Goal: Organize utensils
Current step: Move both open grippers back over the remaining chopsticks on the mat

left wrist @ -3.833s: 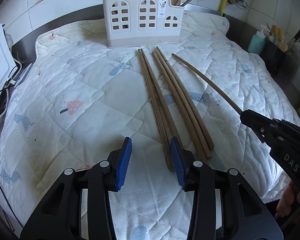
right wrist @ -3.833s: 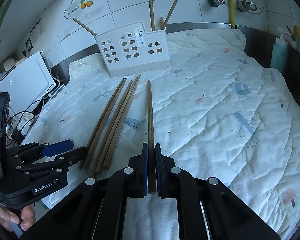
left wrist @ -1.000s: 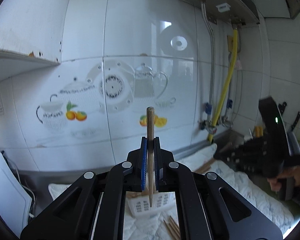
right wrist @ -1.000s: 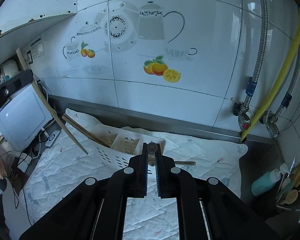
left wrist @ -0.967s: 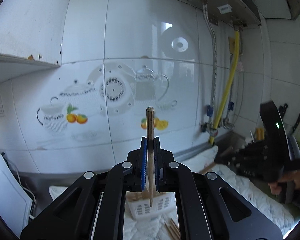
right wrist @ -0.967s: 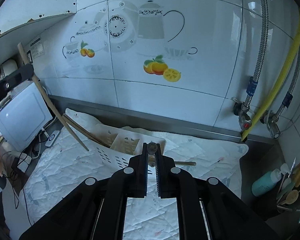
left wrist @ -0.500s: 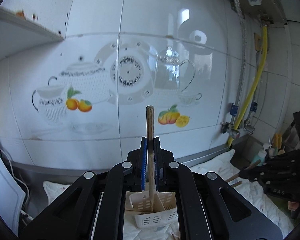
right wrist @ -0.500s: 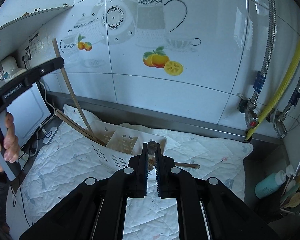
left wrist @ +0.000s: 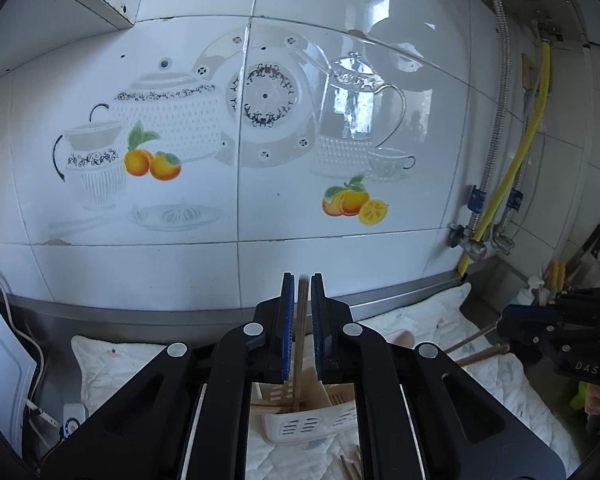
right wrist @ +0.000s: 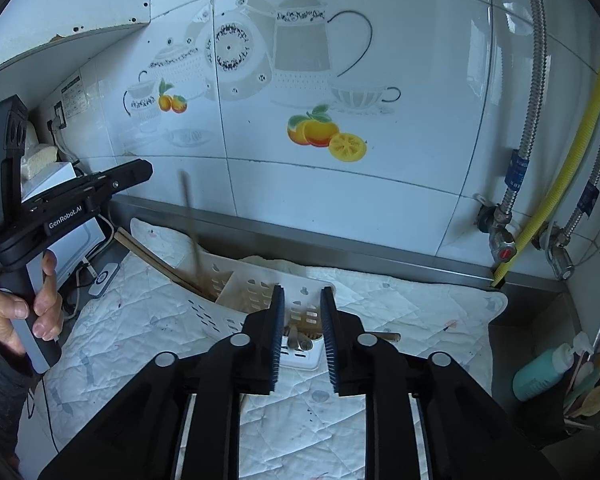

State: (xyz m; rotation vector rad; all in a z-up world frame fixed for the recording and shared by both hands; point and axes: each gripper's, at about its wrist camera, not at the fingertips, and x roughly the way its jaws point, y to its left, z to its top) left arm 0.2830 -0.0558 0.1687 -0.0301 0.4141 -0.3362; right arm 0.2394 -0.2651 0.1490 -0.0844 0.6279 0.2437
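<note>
Kitchen counter, both wrist views: my left gripper (left wrist: 301, 300) points at the tiled wall (left wrist: 340, 240) with its blue pads (left wrist: 287, 320) a narrow slot apart. A chopstick (left wrist: 301, 328) stands upright in that slot, its top level with the pad tips. A thin gap shows on each side of it, so the pads do not grip it. Its lower end reaches into the white holder (left wrist: 312, 420), low in the centre of the frame between the gripper's arms.

In the right wrist view the same chopstick (right wrist: 190, 220) is a blurred upright streak left of centre. It is just clear of the left gripper (right wrist: 146, 174) tip, with its foot in the holder's (right wrist: 252, 280) left compartment. Two more chopsticks (right wrist: 156, 258) lean out of that compartment toward the left edge. My left hand (right wrist: 20, 308) wraps the grip at lower left.

My right gripper (right wrist: 300, 320) fills the bottom centre, its jaws wider apart than the left's and holding nothing. Directly beyond the gap lies the holder's near compartment, with wooden ends showing in it.

From the left view, the right gripper (left wrist: 504, 322) hangs at the right edge, and wooden ends (left wrist: 476, 338) poke out just left of its tips. The holder sits on a white quilt (right wrist: 420, 308). A few loose chopsticks (left wrist: 350, 468) lie on the quilt at the bottom edge.
</note>
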